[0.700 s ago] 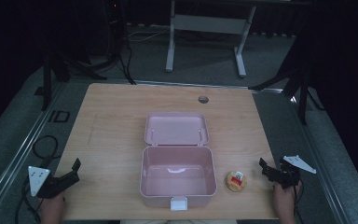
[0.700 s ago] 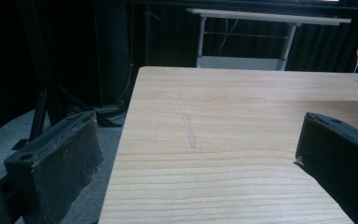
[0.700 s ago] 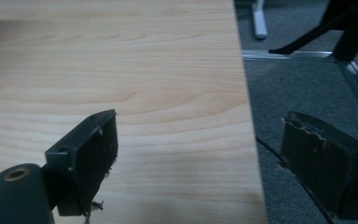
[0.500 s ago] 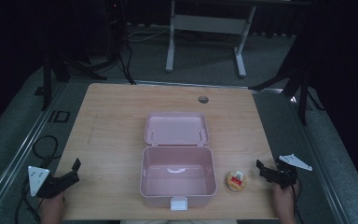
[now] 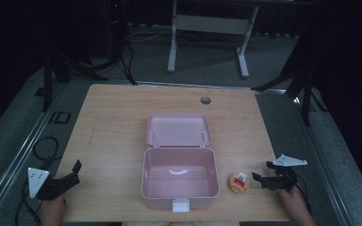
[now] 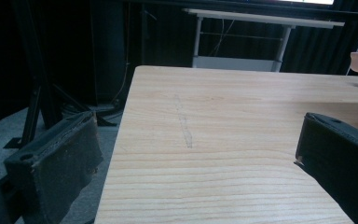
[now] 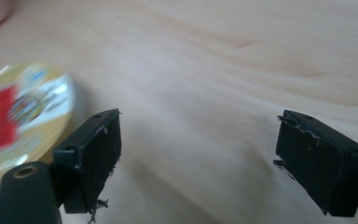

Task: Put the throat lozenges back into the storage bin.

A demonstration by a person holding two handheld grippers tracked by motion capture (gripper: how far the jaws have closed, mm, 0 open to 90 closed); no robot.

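Wooden table [image 5: 113, 132] in dark room; both grippers' fingers spread apart, empty.

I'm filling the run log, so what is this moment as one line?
left gripper: open, at table edge | right gripper: open, beside round packaged snack, not touching | pink box: lid open, looks empty

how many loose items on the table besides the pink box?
1. A small round packaged snack lies on the table, right of the open pink box, just ahead of the right gripper. The box looks empty.
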